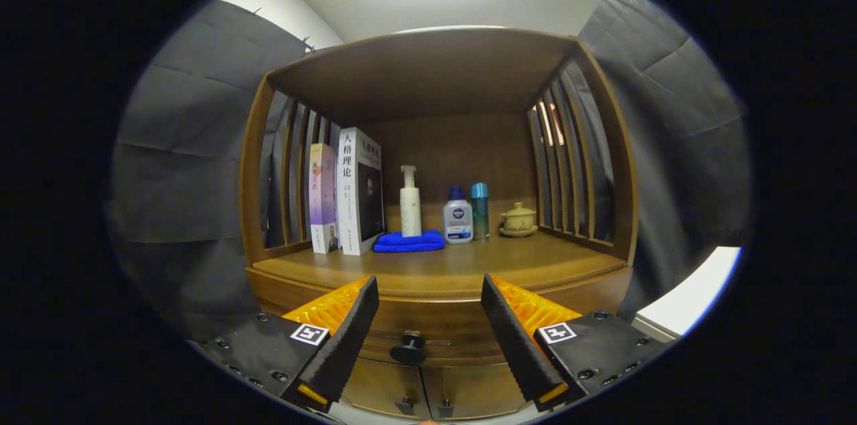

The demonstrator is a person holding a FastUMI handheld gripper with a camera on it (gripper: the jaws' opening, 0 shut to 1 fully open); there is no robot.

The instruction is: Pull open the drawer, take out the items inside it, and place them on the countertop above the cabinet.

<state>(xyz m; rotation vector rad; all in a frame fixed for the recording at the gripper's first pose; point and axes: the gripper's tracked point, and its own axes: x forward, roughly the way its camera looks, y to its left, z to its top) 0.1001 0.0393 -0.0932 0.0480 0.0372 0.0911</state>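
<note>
A brown wooden cabinet stands ahead. Its drawer (435, 338) is closed, with a dark round knob (409, 347) on its front. My gripper (428, 301) is open, the two fingers spread wide, and the knob sits between them a short way beyond the tips. Nothing is held. Above the drawer lies the wooden countertop (455, 268), under a shelf roof. The drawer's inside is hidden.
On the countertop stand two books (348, 194) at the left, a folded blue cloth (410, 241), a white pump bottle (410, 203), a blue-capped bottle (458, 217), a teal can (479, 209) and a small lidded cup (519, 219). Slatted sides flank it. Two lower doors (428, 398) sit below the drawer.
</note>
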